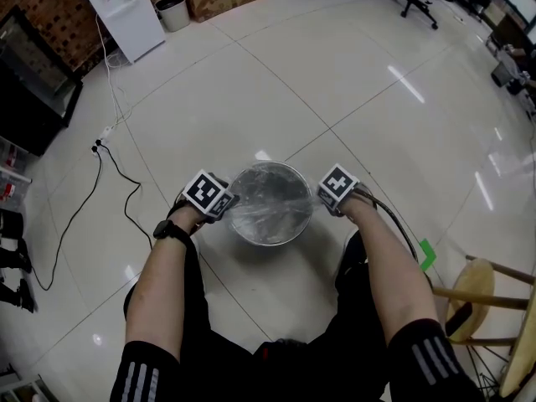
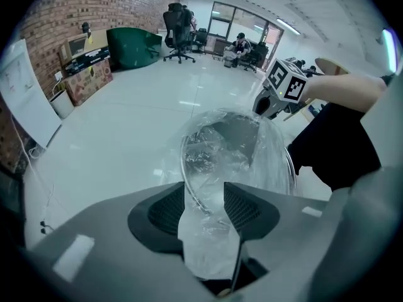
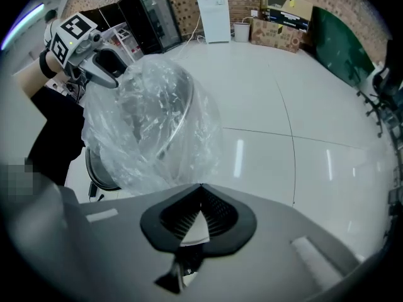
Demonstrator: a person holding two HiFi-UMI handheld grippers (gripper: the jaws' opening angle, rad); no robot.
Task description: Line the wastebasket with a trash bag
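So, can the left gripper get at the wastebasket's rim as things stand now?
Probably yes. The left gripper is right beside the rim of the wastebasket, and only the trash bag pinched in its jaws lies between them.

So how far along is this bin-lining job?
Well along, it seems. Done: the clear trash bag is opened and spread over the mouth of the metal wastebasket. In hand: the left gripper and right gripper each pinch the bag's edge on opposite sides of the rim. Still to do: pulling that edge down around the rim all the way round, then letting go.
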